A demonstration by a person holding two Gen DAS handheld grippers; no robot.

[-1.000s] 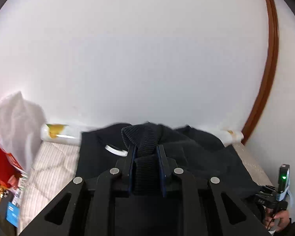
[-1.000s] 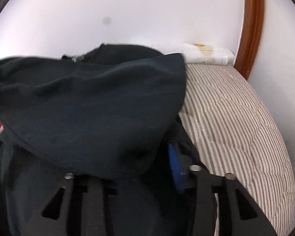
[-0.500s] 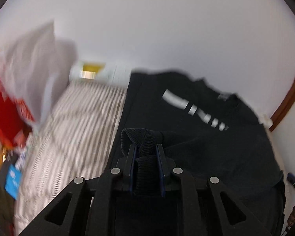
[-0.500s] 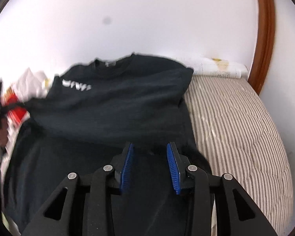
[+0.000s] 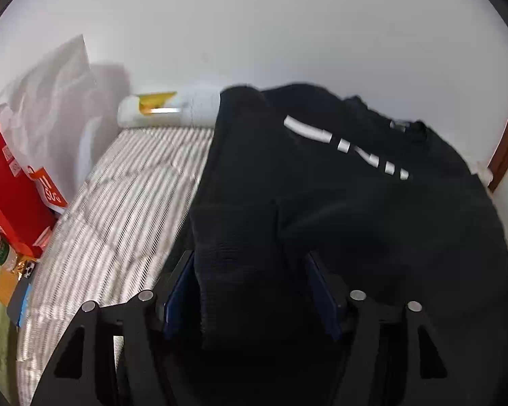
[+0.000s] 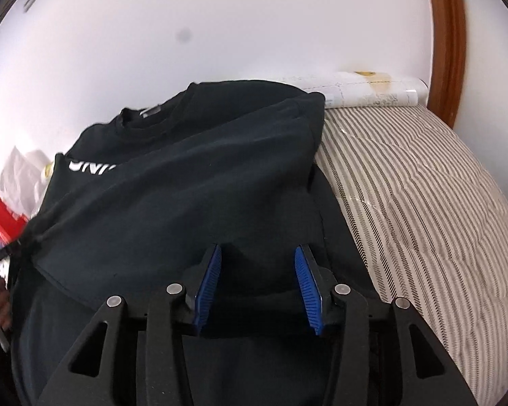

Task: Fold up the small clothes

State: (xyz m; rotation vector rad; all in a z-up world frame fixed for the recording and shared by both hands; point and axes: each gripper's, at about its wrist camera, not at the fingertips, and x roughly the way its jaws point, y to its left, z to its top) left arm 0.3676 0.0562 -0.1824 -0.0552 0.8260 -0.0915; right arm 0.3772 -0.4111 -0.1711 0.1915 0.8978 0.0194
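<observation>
A black sweatshirt [image 5: 355, 209] with white lettering lies spread on the striped bedcover [image 5: 118, 203], collar toward the wall. In the left wrist view its ribbed edge [image 5: 233, 253] lies loose between the jaws of my left gripper [image 5: 249, 264], which are opening; the blue pads stand apart from the cloth. In the right wrist view the sweatshirt [image 6: 186, 182] lies with a folded layer on top. My right gripper [image 6: 258, 250] hovers low over its near part. Its jaws are opening too, with flat black cloth under the gap and nothing pinched.
A red box [image 5: 6, 182] and a white plastic bag [image 5: 50, 94] stand left of the bed. A white roll [image 5: 166, 110] lies along the wall. A brown wooden frame [image 6: 447, 34] rises at the right. Bare striped bedcover [image 6: 423, 203] stretches right of the sweatshirt.
My left gripper came down with the ribbed edge and its jaws spread, releasing it. The right gripper let go of the raised cloth and widened. The sweatshirt now lies flat.
</observation>
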